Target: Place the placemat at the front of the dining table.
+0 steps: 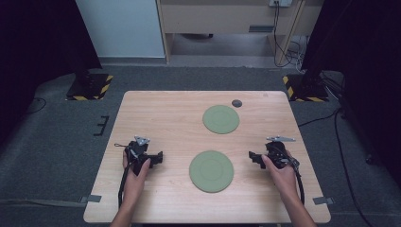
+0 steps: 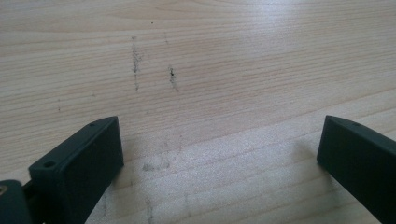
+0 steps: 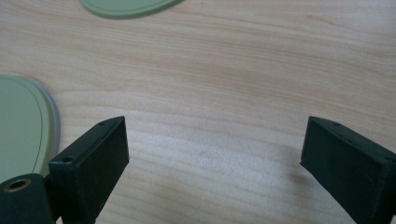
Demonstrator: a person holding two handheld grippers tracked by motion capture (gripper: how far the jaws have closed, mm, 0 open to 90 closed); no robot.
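**Both grippers idle, plates untouched**

Left gripper [image 1: 160, 157] fingers [image 2: 77, 172] spread wide, nothing between them, just scuffed wood. Right gripper [image 1: 254, 157] same: fingers [image 3: 88, 168] apart, empty. Both point inward at the near plate [image 1: 211, 170], which lies flat between them, apart from both; looks like a ready stance either side of it. Far plate [image 1: 221, 118] sits further back, small dark disc [image 1: 236, 103] near it. Light wooden desk [image 1: 156, 113], grey carpet [image 1: 52, 142] around, hazard-taped stand bases [image 1: 90, 87] behind.
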